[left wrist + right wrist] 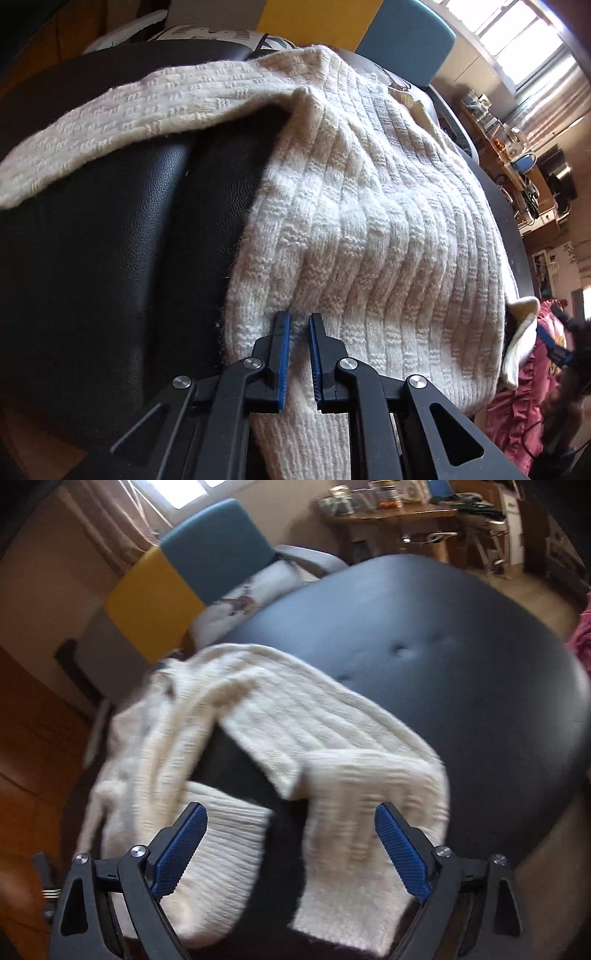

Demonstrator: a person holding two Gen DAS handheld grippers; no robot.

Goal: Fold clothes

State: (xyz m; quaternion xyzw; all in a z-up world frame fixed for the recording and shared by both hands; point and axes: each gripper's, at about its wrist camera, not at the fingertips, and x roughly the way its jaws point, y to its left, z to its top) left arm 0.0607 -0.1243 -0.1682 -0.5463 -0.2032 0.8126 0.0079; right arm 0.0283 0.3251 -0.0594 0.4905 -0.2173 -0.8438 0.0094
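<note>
The sweater point(369, 229) is lying spread across the black seat point(122, 229), filling the centre and right of the left view, one sleeve point(110, 122) trailing to the upper left. The left gripper point(299, 325) is pinching its knit near the bottom centre, probably anchoring a fold. The right gripper point(291, 816) is hovering wide open and empty over the sweater's lower end, likely ready to grab.

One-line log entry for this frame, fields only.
phase: fold start | left gripper: shut on cream sweater hem | right gripper: open above sleeve | surface: black ottoman
</note>
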